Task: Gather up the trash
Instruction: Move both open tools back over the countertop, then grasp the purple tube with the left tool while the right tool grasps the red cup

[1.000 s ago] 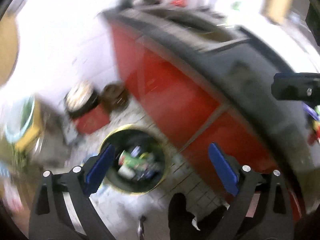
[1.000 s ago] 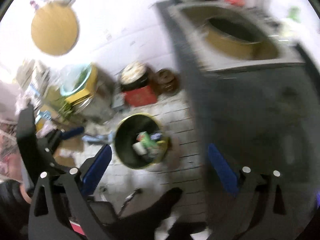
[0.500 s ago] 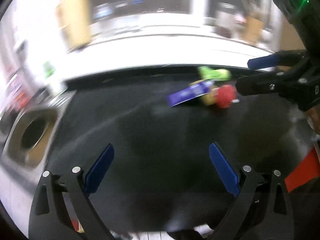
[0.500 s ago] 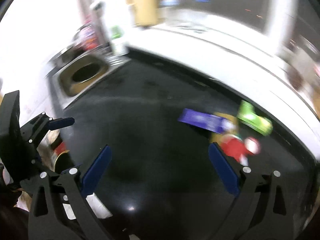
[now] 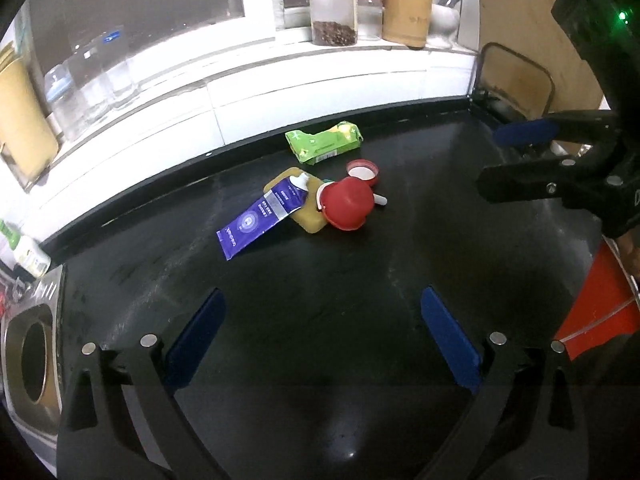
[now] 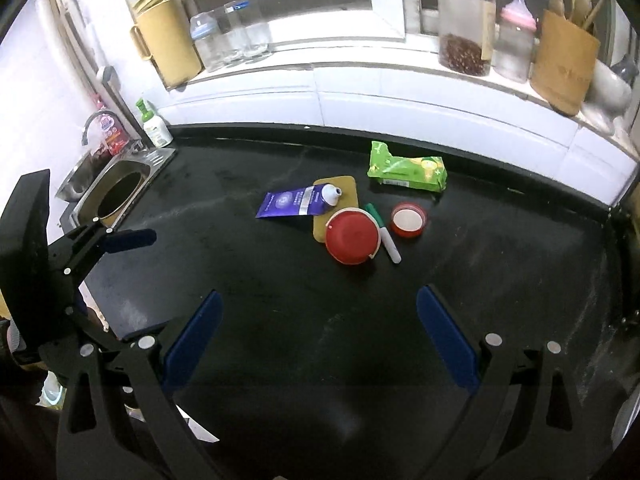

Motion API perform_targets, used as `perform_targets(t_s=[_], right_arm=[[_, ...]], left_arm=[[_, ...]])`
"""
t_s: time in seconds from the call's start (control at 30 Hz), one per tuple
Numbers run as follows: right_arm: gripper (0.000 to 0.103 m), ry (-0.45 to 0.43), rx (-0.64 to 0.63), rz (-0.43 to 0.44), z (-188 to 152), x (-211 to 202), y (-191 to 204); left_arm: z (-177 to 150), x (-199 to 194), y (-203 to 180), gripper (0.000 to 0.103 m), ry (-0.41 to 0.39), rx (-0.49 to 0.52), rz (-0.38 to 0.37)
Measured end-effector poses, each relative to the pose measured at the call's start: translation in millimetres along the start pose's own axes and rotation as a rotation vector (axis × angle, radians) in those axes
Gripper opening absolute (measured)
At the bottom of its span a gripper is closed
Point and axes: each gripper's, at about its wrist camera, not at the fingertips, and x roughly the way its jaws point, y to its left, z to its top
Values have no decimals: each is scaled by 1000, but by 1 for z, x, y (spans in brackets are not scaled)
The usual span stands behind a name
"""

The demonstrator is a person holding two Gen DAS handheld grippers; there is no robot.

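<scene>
A small heap of trash lies on the black countertop. It holds a purple tube resting on a yellow sponge, an upturned red bowl, a green-capped marker, a red lid and a green packet. In the left wrist view the same purple tube, red bowl and green packet show. My left gripper and right gripper are both open and empty, well short of the heap. The right gripper hovers to the right of the trash.
A steel sink with a tap sits at the counter's left end, a soap bottle beside it. The white window sill carries a glass jar, a baby bottle, a utensil holder and a yellow holder.
Both views have swung up from the floor bin and red cabinet front to the countertop and have steadied. Both grippers stay open and empty.
</scene>
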Motion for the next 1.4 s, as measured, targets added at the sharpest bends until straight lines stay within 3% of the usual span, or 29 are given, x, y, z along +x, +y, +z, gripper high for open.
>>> perform_targets(t_s=[0.23, 0.5, 0.93, 1.07, 1.23, 1.3, 1.37, 1.4], right_arm=[[94, 24, -3, 21, 11, 22, -10], [94, 76, -11, 30, 27, 67, -17], [94, 233, 21, 37, 46, 177, -35], [92, 258, 22, 48, 51, 194, -34], [83, 297, 11, 61, 53, 209, -31], [74, 311, 11, 69, 55, 213, -31], [67, 319, 14, 77, 55, 216, -32], [63, 321, 16, 80, 54, 217, -33]], left_arm=[[8, 19, 14, 95, 13, 28, -6], [21, 73, 40, 95, 64, 158, -20], [47, 193, 84, 95, 123, 391, -179], [50, 206, 85, 95, 84, 454, -240], [51, 220, 79, 94, 73, 535, -279], [53, 221, 80, 89, 46, 537, -297], [57, 221, 80, 67, 42, 522, -314], [58, 222, 80, 61, 44, 519, -319]])
